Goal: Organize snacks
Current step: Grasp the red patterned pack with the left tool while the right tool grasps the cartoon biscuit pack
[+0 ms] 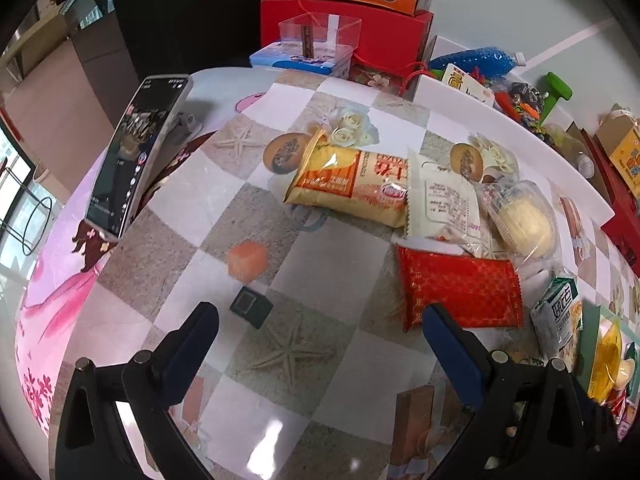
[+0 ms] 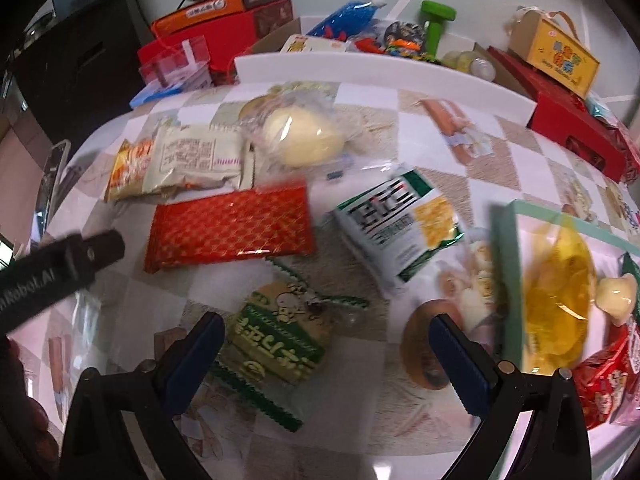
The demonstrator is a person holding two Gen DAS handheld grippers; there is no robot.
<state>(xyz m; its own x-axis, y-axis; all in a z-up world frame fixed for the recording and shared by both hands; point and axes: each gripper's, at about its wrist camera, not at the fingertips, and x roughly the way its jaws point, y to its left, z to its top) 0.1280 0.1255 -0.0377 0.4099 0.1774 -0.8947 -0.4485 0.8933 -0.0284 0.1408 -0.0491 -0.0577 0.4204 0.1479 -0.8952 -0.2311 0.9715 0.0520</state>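
Observation:
Several snack packs lie on the checkered table. In the left wrist view: an orange-yellow chip bag (image 1: 352,184), a white packet (image 1: 444,200), a clear-wrapped bun (image 1: 520,220), a red packet (image 1: 460,288), a green-white packet (image 1: 558,316). My left gripper (image 1: 320,344) is open and empty, its right finger near the red packet. In the right wrist view my right gripper (image 2: 326,352) is open above a green cookie pack (image 2: 276,344), not touching it. The red packet (image 2: 232,228), green-white packet (image 2: 400,224) and bun (image 2: 304,136) lie beyond. A mint tray (image 2: 508,280) at right holds a yellow bag (image 2: 560,292).
A phone on a stand (image 1: 136,152) is at the left. An orange cube (image 1: 246,260) and a small black block (image 1: 252,306) lie on the table. Red boxes (image 1: 360,32), a clear box (image 1: 316,36) and a white bin of toys (image 1: 500,92) line the far edge. The left gripper's body (image 2: 60,268) shows at left.

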